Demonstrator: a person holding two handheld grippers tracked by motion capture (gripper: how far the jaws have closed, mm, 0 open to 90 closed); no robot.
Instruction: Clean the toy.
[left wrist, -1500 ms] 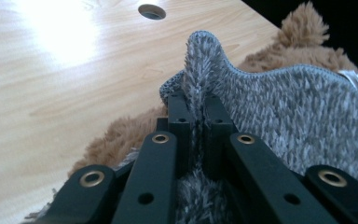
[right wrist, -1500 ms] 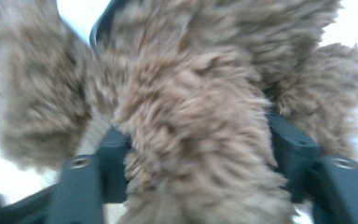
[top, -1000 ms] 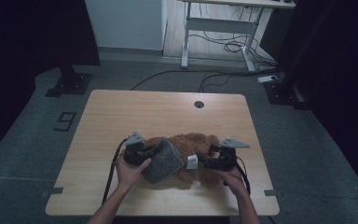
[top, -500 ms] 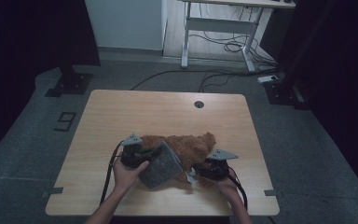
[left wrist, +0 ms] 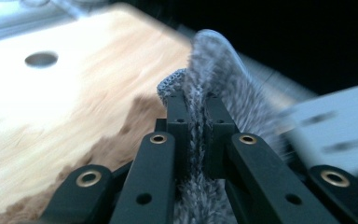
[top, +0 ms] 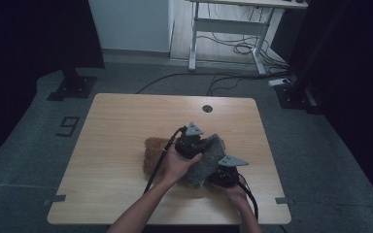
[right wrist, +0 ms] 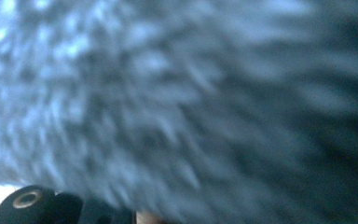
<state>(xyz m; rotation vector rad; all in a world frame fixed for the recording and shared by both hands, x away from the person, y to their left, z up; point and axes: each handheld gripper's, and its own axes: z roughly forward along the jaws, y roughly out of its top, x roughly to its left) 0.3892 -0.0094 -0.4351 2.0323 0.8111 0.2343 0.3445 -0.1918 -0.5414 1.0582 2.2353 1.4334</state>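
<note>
High view: your left gripper clamps the grey fuzzy cloth at the table's near right; your right gripper's jaws have just been closing, grip unclear.

grey fuzzy cloth, brown furry cloth, pale wood-grain table, black fingers

Both black grippers carry a grey three-cornered plate and a trailing black cable, their fingers studded with brass-ringed screws; forearms are unsleeved.
</note>
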